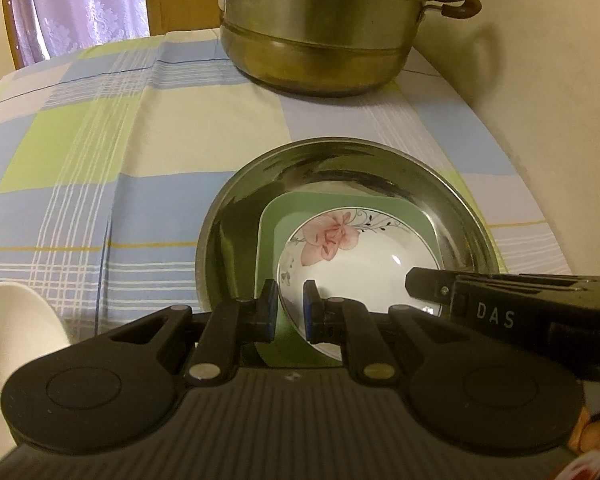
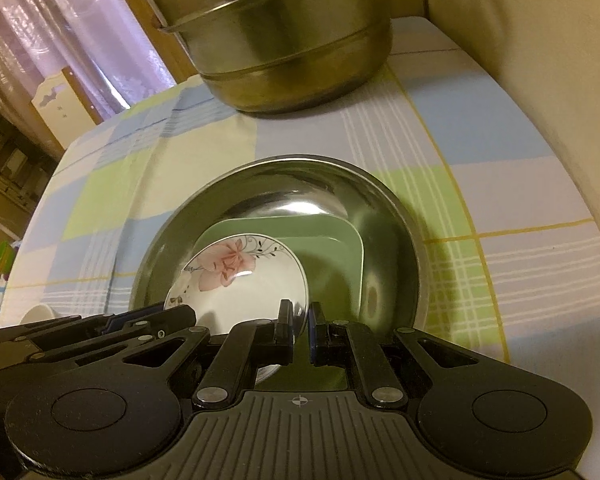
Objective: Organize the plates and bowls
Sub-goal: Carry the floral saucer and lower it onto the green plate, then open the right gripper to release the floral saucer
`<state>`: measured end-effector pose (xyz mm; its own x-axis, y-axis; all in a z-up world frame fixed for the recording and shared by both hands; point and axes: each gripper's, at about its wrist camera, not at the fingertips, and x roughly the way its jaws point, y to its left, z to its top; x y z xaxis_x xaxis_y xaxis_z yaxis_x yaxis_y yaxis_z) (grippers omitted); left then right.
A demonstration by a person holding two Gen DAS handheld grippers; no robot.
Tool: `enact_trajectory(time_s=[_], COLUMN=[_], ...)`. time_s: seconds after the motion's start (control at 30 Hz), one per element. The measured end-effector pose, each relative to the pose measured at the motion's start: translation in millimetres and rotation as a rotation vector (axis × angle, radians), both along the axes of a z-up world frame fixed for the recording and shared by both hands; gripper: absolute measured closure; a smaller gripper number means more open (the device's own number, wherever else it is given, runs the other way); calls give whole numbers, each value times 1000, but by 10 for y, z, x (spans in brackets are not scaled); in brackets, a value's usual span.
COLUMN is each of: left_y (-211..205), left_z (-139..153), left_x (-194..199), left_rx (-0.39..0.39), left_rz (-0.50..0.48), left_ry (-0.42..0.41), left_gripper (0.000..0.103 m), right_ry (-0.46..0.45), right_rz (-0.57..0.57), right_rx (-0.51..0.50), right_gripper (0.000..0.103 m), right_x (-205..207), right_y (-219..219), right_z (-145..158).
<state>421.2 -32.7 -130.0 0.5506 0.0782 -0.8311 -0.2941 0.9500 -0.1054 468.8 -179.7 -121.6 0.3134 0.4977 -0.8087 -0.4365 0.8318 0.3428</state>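
Checked tablecloth [image 1: 100, 152] with one tiered steel steamer pot [image 1: 320, 32] at 12 o'clock. Below it, toward the centre, lies one wide steel basin [image 1: 452, 200]; nested inside are one square green plate [image 1: 380, 208] and, on top, one white floral dish [image 1: 352, 256], tilted with its near rim raised. One more white bowl [image 1: 12, 328] sits at 8 o'clock in the left wrist view, apart from the stack.

Both tools grip the floral dish. The left gripper [image 1: 291, 312] is closed on its rim at roughly 7 o'clock, the rim edge passing between the blue pads. The right gripper [image 2: 301, 334] is nearly fully closed on the rim at about 5 o'clock; its black body enters the left view from 3 o'clock.

Progress, as judged: three pieces are already nested, and the dish appears not yet released flat. The white bowl at 8 o'clock remains to be gathered. Count: one pot, one basin, one plate, one dish, one bowl, two grippers.
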Motion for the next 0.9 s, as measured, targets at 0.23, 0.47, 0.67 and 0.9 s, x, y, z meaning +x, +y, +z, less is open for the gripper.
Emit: enact_trajectory(time_s=[0.23, 0.47, 0.67, 0.9], left_y=[-15, -26, -14, 3], left_z=[-68, -102, -55, 171], left_x=[75, 113, 103, -27], left_rx=[5, 14, 9, 1], left_rz=[-11, -14, -10, -8], left_ry=[13, 8, 1, -40], left_gripper=[92, 92, 92, 92], right_ry=[7, 1, -63, -104], right_rz=[-16, -21, -15, -21], right_rx=[-10, -24, -29, 18], right_gripper=[96, 96, 67, 56], right_x=[42, 70, 15, -46], right_y=[10, 36, 33, -42], right_z=[-60, -103, -44, 176])
